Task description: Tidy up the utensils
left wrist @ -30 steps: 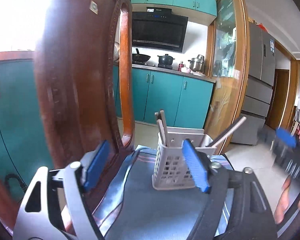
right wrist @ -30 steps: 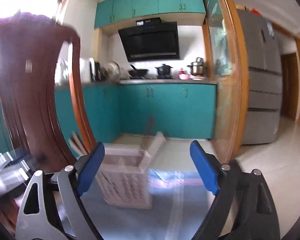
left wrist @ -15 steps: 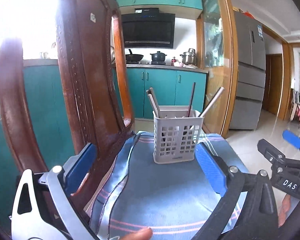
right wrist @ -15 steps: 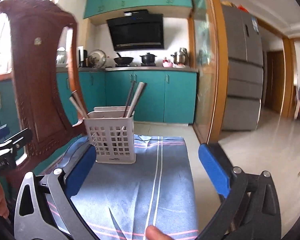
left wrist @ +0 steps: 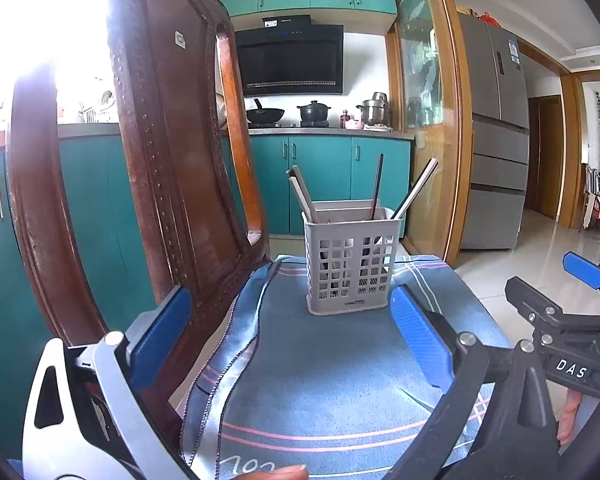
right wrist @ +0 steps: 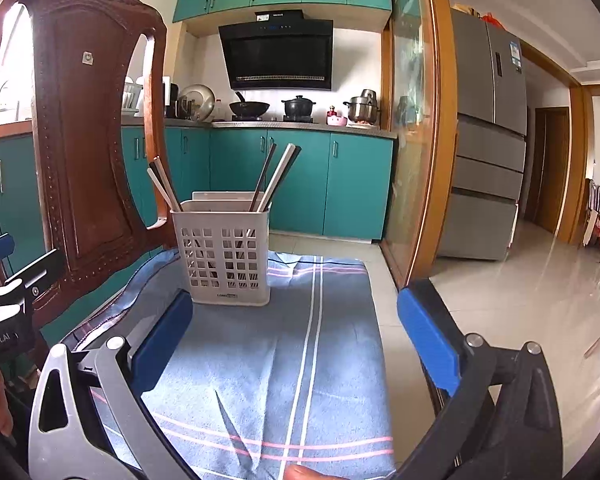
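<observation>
White plastic utensil basket point(left wrist: 352, 262) stands ahead, apart from the empty, spread left claw point(left wrist: 292, 330) and right claw point(right wrist: 296, 334).

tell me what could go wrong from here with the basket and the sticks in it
The utensil basket stands loose on a wrinkled blue cloth, so a nudge from either open tongs might tip it. The chopsticks lean outward above its rim and could catch a finger. The wooden chair back stands close on the left, crowding the left tongs.
</observation>
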Demonstrator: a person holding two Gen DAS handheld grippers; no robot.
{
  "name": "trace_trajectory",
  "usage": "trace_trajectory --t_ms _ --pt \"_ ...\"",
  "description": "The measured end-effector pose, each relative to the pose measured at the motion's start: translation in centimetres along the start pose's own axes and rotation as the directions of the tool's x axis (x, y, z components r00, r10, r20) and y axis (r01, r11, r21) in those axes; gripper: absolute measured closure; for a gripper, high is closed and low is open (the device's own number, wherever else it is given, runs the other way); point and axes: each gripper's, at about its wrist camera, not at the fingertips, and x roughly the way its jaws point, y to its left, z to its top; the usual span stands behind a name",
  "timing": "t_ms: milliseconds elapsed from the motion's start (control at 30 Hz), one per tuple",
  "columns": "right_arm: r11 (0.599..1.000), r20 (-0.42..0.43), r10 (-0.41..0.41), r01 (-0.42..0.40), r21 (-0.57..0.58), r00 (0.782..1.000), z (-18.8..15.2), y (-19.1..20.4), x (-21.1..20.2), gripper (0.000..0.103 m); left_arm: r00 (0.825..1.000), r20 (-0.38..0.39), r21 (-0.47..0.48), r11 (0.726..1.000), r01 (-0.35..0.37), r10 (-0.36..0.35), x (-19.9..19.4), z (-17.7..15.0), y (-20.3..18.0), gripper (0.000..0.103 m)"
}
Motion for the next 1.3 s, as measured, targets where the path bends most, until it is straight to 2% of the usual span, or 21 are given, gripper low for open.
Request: trace_trajectory --t_ms 733,1300 --pt "0.999 -0.004 -0.013 0.012 -0.035 1.000 -0.61 0.57 0.02 0.003 1.000 -0.007 -0.022 1.000 0.011 -0.011 0.09 0.16 0.38 0.004" --pt "0.999 -0.008 -0.015 0.014 -0.043 1.000 -0.84 0.72 0.12 0.003 1.000 -0.020 0.006 1.000 0.010 -0.010 0.14 -0.08 -0.03 0.004"
